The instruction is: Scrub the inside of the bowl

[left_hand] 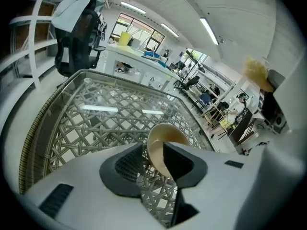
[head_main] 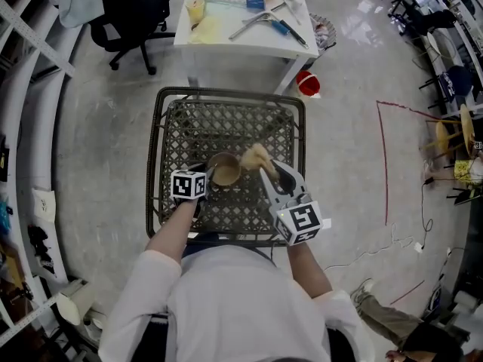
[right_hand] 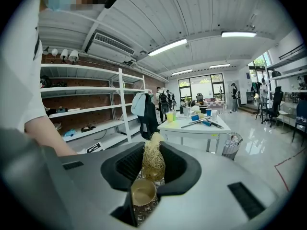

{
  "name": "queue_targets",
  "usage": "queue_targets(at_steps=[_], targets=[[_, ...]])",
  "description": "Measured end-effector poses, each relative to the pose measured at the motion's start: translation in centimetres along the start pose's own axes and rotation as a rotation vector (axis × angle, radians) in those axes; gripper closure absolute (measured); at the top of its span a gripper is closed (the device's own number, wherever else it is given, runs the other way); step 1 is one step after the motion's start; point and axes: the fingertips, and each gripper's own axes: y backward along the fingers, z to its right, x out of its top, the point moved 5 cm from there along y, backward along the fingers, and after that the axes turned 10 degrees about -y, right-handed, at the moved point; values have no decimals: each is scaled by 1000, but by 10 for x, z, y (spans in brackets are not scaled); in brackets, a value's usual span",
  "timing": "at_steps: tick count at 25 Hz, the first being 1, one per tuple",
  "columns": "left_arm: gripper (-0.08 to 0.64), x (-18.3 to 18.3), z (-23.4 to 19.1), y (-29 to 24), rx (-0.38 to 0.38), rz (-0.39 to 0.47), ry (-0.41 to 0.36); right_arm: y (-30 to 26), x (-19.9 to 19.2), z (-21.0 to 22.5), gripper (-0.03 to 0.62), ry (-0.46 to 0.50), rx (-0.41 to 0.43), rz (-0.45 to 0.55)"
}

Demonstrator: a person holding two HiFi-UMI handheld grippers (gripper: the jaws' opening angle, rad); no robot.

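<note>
– Between the left claw's (left_hand: 150,151) pads, what stands there?

– The rim of the tan bowl (left_hand: 165,131). One pad is outside the wall and the other is over the inside. There is a gap between pad and wall, so this claw is released and grips nothing.

– And the right claw (right_hand: 152,169)?

– It is clenched on a straw-coloured scrubber (right_hand: 152,152), a bundle of fibres that pokes out past the pads. The scrubber is just beside the bowl's rim; whether it touches I cannot tell.

– Where does the bowl sit?

– On the counter (head_main: 226,119), a square one of woven lattice under a glass top with a dark frame. The bowl is towards the person's side, between the two claws.

– Any writing?

– Only black-and-white square markers on each claw's cube (head_main: 189,184). Print farther off is too small to read.

– And beyond the counter?

– A white table (head_main: 241,29) with a yellow cup (head_main: 196,10) and some blue things on it. A black office chair (head_main: 132,10) stands beside it. On the floor there is a red bucket (head_main: 308,84) by the table leg and a red line (head_main: 383,164) off to the right.
</note>
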Motion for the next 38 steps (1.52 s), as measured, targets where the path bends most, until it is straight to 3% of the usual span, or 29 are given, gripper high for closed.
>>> queue_targets(at_steps=[1, 4, 14, 19, 29, 38], targets=[[425, 0, -1, -2, -3, -1, 12, -1, 0, 1, 492, -1, 0, -1], [414, -3, -4, -9, -13, -9, 44, -3, -2, 2, 492, -3, 1, -11], [411, -12, -7, -24, -43, -74, 86, -7, -4, 6, 492, -6, -6, -27], [471, -12, -6, -24, -23, -89, 71, -9, -2, 7, 492, -7, -5, -29], [514, -1, -12, -13, 49, -52, 49, -8, 0, 5, 492, 2, 8, -17], [518, 34, -7, 13, 74, 71, 21, -3, 10, -3, 492, 26, 32, 21]])
